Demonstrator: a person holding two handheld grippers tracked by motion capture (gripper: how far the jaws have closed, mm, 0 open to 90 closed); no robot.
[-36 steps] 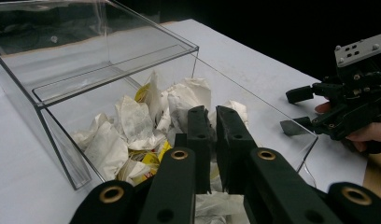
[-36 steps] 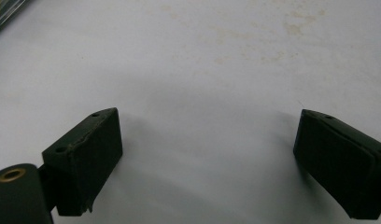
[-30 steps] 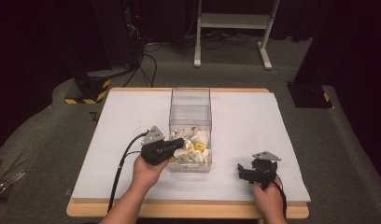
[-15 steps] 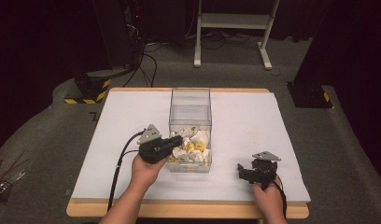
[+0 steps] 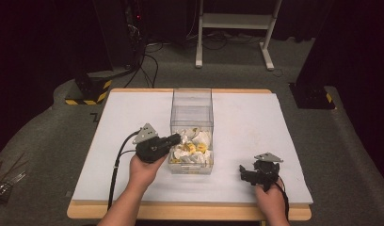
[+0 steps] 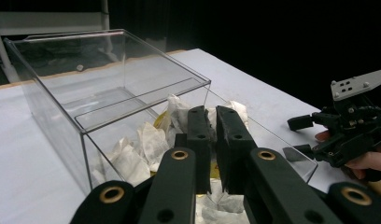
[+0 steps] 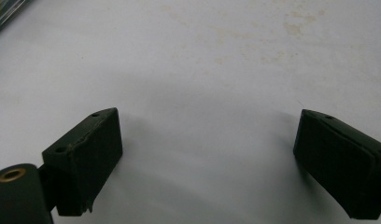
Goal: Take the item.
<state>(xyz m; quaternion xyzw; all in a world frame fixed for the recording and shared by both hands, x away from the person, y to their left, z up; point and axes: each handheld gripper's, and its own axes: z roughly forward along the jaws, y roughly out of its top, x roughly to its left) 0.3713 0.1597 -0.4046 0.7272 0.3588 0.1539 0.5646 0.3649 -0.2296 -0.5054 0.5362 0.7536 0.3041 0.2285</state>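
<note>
A: Box?
B: Clear plastic box (image 5: pixel 191 113), hard flat walls, open top, mid-table (image 5: pixel 110 155). Long axis runs away from the person. Crumpled white paper (image 5: pixel 199 141) with yellow bits fills its near end.
A: Grippers?
B: Left gripper (image 6: pixel 208 135) at the box's near-left wall, jaws nearly together above the paper, nothing visibly clamped. Right gripper (image 7: pixel 207 163) well right of the box, jaws wide apart over bare white tabletop.

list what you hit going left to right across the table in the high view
left claw's cable → left claw → clear box with crumpled wrappers → right claw
</note>
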